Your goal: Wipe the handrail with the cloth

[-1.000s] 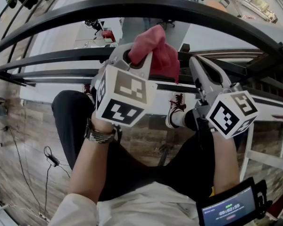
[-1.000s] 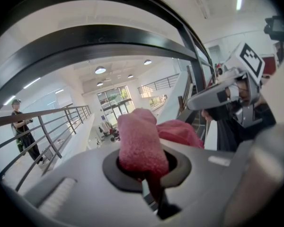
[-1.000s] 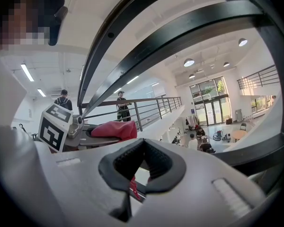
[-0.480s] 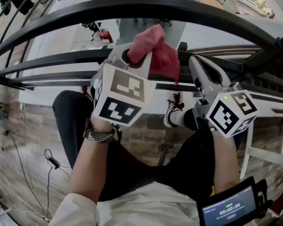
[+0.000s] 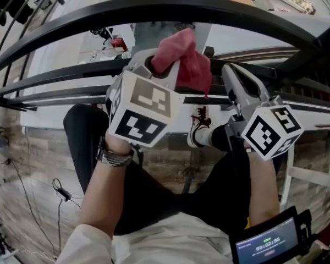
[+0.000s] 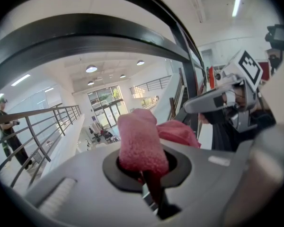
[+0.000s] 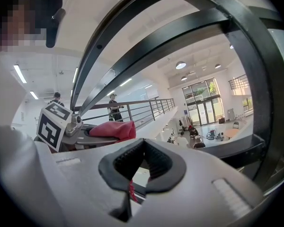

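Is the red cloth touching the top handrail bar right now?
Apart. The head view shows background between the cloth, held in the left gripper jaws, and the top handrail bar. The left gripper view shows that gap too.

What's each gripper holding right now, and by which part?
The left gripper is shut on the red cloth, pinching a bunched fold; the rest humps up beyond the jaws. The right gripper has its jaws together and holds nothing.

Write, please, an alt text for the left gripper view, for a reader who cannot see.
The left gripper is shut on a pink cloth, under the curved black handrail. The right gripper shows at the right side.
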A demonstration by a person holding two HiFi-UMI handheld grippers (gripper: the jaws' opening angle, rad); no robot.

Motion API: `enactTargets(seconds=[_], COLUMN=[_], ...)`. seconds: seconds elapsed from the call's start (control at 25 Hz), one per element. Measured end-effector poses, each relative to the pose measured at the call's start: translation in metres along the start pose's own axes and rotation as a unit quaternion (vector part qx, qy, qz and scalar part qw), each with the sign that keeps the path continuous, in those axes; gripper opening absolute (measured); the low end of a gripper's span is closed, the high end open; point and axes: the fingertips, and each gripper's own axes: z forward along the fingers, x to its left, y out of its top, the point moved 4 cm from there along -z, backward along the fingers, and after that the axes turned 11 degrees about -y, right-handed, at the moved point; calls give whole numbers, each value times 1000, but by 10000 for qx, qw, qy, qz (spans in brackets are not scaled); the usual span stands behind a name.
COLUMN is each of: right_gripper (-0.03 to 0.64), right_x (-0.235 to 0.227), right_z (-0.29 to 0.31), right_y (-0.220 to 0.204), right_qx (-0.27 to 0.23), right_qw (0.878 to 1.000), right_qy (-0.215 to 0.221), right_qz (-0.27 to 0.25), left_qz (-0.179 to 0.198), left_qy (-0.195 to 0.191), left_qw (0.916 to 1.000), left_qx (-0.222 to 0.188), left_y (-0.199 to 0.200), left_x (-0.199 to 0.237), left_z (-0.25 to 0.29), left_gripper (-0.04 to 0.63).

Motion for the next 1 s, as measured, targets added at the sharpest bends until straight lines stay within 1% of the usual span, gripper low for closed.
enactTargets(seconds=[0.16, 0.36, 0.52, 0.8, 1.0], right_gripper=[2, 3, 2, 2, 2], right_x=[-5, -11, -21, -50, -61], right_z=[-6, -11, -17, -39, -48], right_y=[3, 1, -4, 11, 11], right_qx=[-64, -92, -99, -154, -211], right_qw=[9999, 9998, 9996, 9988, 9980], right_qy=[-49, -133, -249, -433, -523], right_qz=[62, 92, 121, 192, 274], left_qz=[23, -55, -4, 87, 21], left_qy=[-58, -242, -305, -472, -572], left_qw=[10000, 9996, 9994, 9983, 9976], left_qx=[3, 136, 190, 317, 379], left_y=[5, 7, 8, 36, 38], left_x=[-5, -10, -17, -35, -39], left_z=[4, 11, 18, 34, 40], left_gripper=[26, 26, 26, 26, 25])
